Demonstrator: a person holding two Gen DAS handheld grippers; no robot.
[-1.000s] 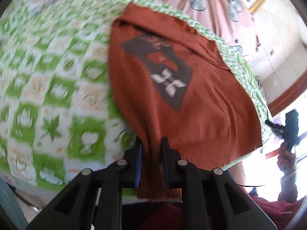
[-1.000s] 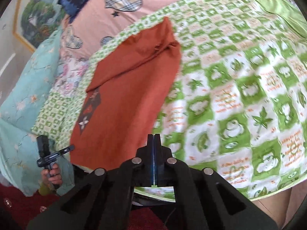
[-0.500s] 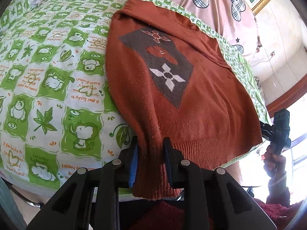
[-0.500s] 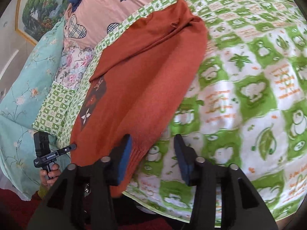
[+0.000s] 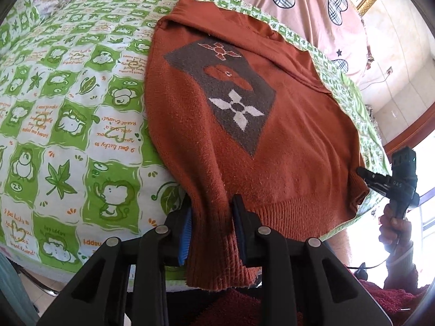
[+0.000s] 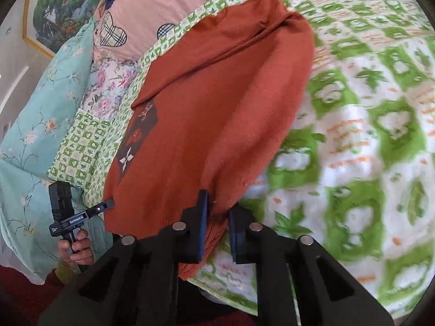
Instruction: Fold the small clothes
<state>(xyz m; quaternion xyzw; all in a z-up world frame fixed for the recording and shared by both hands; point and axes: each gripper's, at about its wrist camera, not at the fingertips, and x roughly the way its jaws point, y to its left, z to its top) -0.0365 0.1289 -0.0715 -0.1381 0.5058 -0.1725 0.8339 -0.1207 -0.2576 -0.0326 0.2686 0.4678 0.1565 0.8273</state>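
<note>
Sweater (image 5: 285, 135): rust-orange knit, spread flat on the bed, front up. It lies on the green-and-white cartoon-check sheet (image 5: 81, 135), and its ribbed hem (image 5: 293, 217) hangs over the near bed edge.

Left wrist view:
- The body runs from 6 o'clock up to the neck end at about 12.
- The grey diamond motif (image 5: 225, 100), with a white four-petal flower, sits dead centre.
- Sheet takes 7 to 11 o'clock. The pink quilt with plaid hearts (image 5: 299, 8) is at 12 to 1.

Left gripper (image 5: 213, 206): at 6 o'clock, on the hem corner.
- Fingers narrow, with a bunched fold of knit filling the gap.
- Both pads sit against the fabric, so it holds the sweater.
- The jaws have just been easing open slightly, with the fold between them.

Right gripper (image 6: 217, 212): at the opposite hem corner, 6 o'clock in its own view.
- The jaws have just been closing and are now narrow.
- The hem edge is between them.
- The pad on the 9 o'clock side is flat on the knit. The other pad is right at the fabric edge, so this reads as pinched.

Right wrist view:
- The sweater runs from 6 o'clock to 12, and the motif is partly visible at 9.
- The sheet at 1 to 5 o'clock is motion-blurred.
- The teal floral cover (image 6: 40, 108) is at 9 o'clock and the framed picture (image 6: 54, 13) at 10 to 11.

Each view shows the other handheld unit. The person's left hand (image 6: 77, 247) is on a grip at 8 o'clock, and the right hand (image 5: 394, 225) is at 4 o'clock.
</note>
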